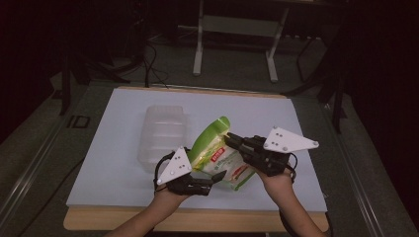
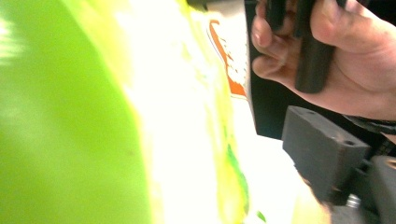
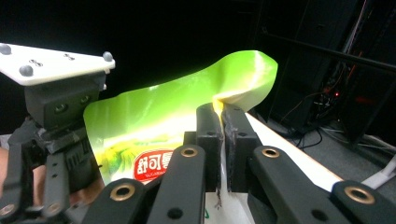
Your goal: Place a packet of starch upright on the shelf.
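A green and yellow snack bag (image 1: 211, 144) with a red label is held tilted above the white table (image 1: 118, 173). My right gripper (image 1: 230, 138) is shut on its upper right edge; in the right gripper view both jaws (image 3: 221, 122) pinch the bag (image 3: 168, 116) flat. My left gripper (image 1: 215, 178) reaches in at the bag's lower edge from the left. In the left gripper view the bag (image 2: 93, 116) sits very close, and one black pad (image 2: 322, 154) stands a little apart from it on the right. The other jaw is hidden behind the bag.
A clear plastic container (image 1: 165, 136) lies on the table just left of the bag. A metal stand (image 1: 237, 44) and cables are on the floor beyond the far edge. The person's right hand (image 2: 355, 70) is close by in the left gripper view.
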`<state>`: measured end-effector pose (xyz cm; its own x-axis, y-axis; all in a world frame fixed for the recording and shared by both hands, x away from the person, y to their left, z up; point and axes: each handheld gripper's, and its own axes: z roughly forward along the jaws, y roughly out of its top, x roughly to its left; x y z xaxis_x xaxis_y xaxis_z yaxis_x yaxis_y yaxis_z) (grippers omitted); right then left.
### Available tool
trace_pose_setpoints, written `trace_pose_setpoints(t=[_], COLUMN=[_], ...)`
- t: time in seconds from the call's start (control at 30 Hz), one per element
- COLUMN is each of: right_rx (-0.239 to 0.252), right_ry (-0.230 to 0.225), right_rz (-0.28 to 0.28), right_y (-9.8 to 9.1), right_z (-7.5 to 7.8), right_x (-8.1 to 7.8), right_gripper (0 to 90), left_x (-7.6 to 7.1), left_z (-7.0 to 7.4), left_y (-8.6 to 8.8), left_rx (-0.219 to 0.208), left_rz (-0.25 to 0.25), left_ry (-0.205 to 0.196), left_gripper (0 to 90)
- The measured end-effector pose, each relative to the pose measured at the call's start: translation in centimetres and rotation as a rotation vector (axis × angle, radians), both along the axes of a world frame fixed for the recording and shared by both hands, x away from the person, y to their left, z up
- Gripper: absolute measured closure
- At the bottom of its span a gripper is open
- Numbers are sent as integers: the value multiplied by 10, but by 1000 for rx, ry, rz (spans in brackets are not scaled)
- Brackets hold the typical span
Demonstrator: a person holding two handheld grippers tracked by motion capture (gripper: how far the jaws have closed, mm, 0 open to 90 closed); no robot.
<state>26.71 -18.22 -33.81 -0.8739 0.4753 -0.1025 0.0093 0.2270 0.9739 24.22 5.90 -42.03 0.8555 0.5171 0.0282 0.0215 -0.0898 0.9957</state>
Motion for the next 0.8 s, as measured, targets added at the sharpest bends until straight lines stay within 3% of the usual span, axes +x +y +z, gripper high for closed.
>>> trace_pose_setpoints(t=[0.07,0.37,0.63,0.8], right_rx=[-4,-15,-9,16], right_ry=[7,22,44,29], right_rz=[3,5,12,11], right_y=[0,1,-1,-3], right_z=[-3,-13,-17,-16], right_x=[1,0,3,2], right_gripper=[866,866,864,858], left_x=[-2,2,6,9], left_z=[0,1,7,16], left_y=[0,6,10,12], left_rx=[17,23,66,87], left_rz=[17,-15,-44,-61], left_ry=[-22,27,47,45], left_gripper=[390,672,748,751])
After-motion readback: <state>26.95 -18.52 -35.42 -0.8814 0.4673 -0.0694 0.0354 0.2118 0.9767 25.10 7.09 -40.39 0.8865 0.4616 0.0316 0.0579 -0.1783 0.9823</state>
